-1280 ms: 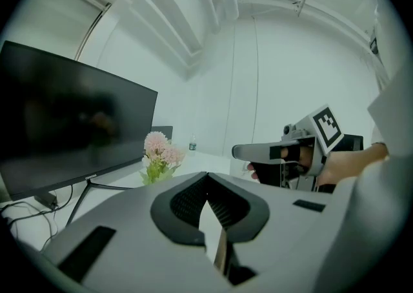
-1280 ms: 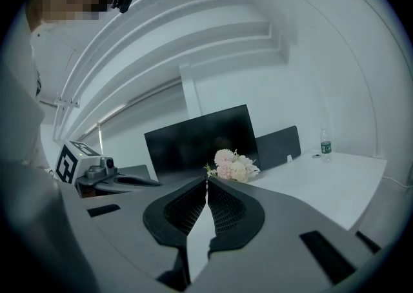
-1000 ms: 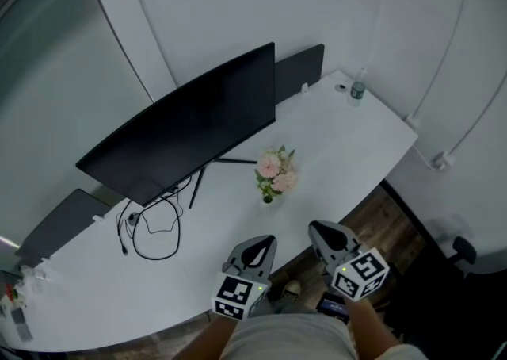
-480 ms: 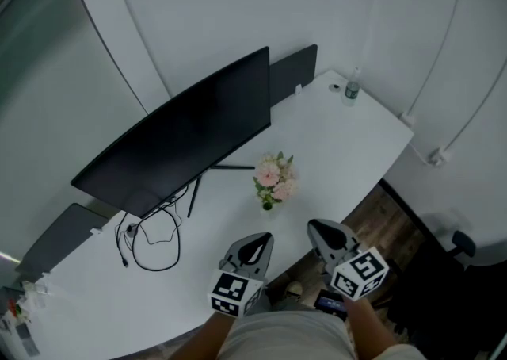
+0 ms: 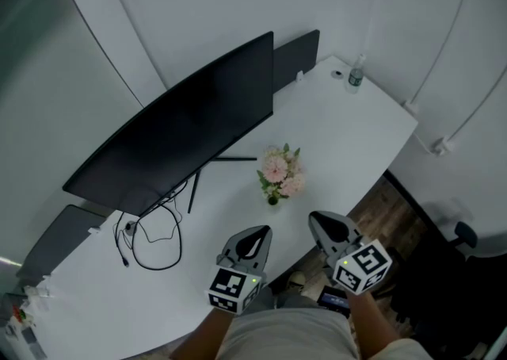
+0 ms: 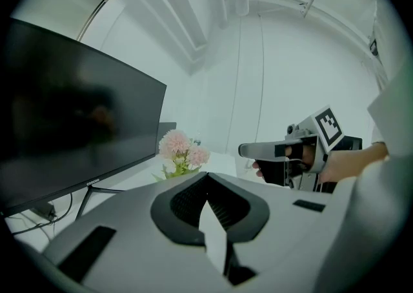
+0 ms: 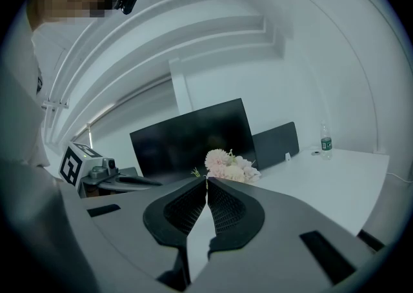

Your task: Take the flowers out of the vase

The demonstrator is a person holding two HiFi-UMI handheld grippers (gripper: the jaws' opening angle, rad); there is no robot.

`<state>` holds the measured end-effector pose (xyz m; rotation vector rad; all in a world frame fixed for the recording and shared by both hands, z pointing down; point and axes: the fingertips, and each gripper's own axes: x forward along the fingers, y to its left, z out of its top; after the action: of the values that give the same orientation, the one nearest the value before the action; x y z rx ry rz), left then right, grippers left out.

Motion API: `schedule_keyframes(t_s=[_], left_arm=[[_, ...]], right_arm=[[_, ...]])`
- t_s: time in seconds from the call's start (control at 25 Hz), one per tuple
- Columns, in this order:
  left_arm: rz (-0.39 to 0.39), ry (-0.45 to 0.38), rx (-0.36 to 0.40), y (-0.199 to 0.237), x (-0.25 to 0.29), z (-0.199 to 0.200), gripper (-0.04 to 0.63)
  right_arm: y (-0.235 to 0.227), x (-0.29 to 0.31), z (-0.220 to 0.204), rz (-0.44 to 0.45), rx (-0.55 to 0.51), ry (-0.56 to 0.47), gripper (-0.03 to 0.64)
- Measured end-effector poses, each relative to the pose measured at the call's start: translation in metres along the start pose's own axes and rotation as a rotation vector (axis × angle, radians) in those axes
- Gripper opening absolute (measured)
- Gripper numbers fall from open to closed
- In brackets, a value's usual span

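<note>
Left gripper [image 5: 254,233] & right gripper [image 5: 322,222]: grey plastic shells w/ black ribbed pads [image 6: 227,206]. Each has a white cube [image 5: 232,290] w/ black square markers. Person wears light top [image 5: 285,340].

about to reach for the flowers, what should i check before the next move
1. Flowers standing in the vase: ok.
2. Left gripper open for a grasp: not ok, jaws together, empty.
3. Right gripper open: not ok, jaws together, empty.
4. Bare desk between both grippers and the flowers: ok; the cable lies off to the left, the monitor stands behind.
5. Vase heavy enough not to lift with the stems: cannot tell.
</note>
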<state>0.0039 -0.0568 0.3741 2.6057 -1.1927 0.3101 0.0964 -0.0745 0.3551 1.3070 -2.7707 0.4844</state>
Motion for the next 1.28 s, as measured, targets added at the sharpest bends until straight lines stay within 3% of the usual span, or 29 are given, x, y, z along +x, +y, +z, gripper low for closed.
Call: schedule_keyframes(t_s=[1.28], left_arm=[[0.044,0.064,-0.017,0.053,0.044,-0.046,0.003]], right_arm=[[-0.014,0.064,-0.064,0.044,0.017,0.145,0.034]])
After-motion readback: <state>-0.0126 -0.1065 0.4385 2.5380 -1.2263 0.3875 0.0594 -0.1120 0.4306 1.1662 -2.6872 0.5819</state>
